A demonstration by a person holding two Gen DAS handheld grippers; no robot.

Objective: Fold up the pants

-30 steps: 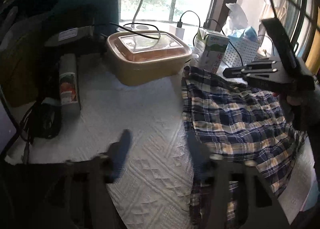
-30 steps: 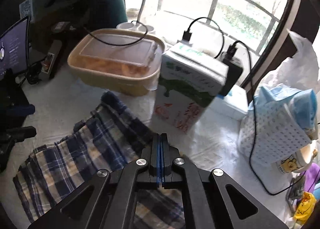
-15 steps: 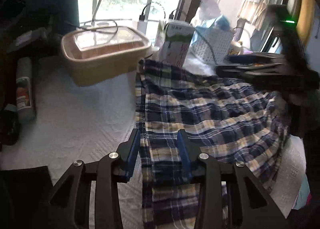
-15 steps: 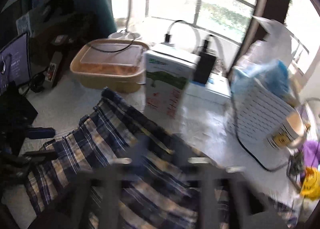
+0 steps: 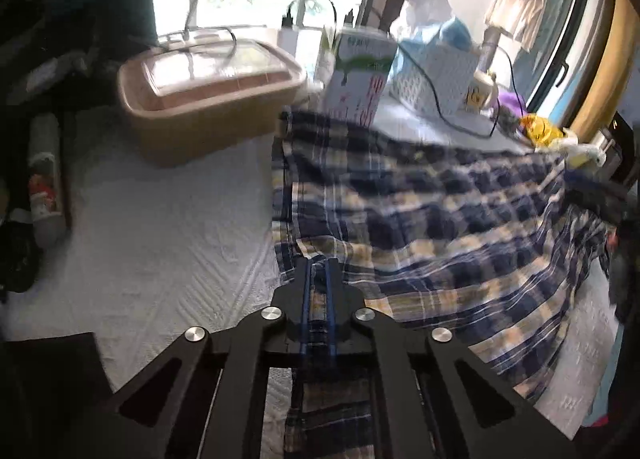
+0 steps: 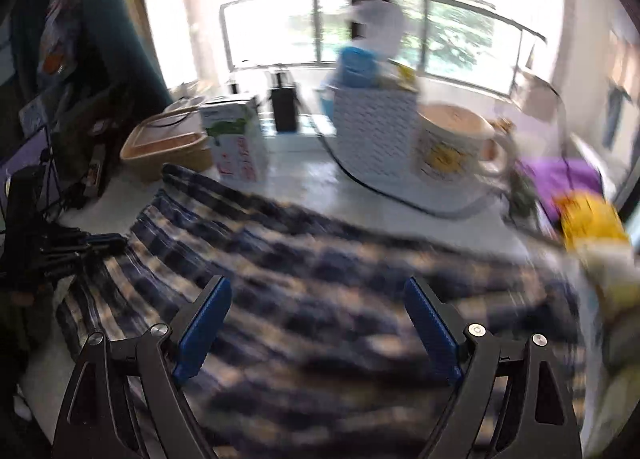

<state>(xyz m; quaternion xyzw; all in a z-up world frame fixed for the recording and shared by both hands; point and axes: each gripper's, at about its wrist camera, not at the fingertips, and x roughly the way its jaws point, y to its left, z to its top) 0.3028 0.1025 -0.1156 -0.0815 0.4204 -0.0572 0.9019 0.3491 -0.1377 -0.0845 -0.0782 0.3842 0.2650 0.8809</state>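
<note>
Left wrist view is showing the white-covered desk (image 5: 160, 227) with a tan lidded container (image 5: 208, 95) sitting at its far left side, a green-and-white carton (image 5: 358, 75) standing just beside it, and a white basket (image 5: 434, 79) further right. Plaid pants (image 5: 440, 219) are lying spread across the desk's right half. The left tool (image 5: 316, 279) is clamping together on the pants' near left edge, having just closed. In the blurred right wrist view, the right tool (image 6: 316, 327) is hanging over the pants with its blue pads (image 6: 204, 331) standing wide apart, holding nothing.
</note>
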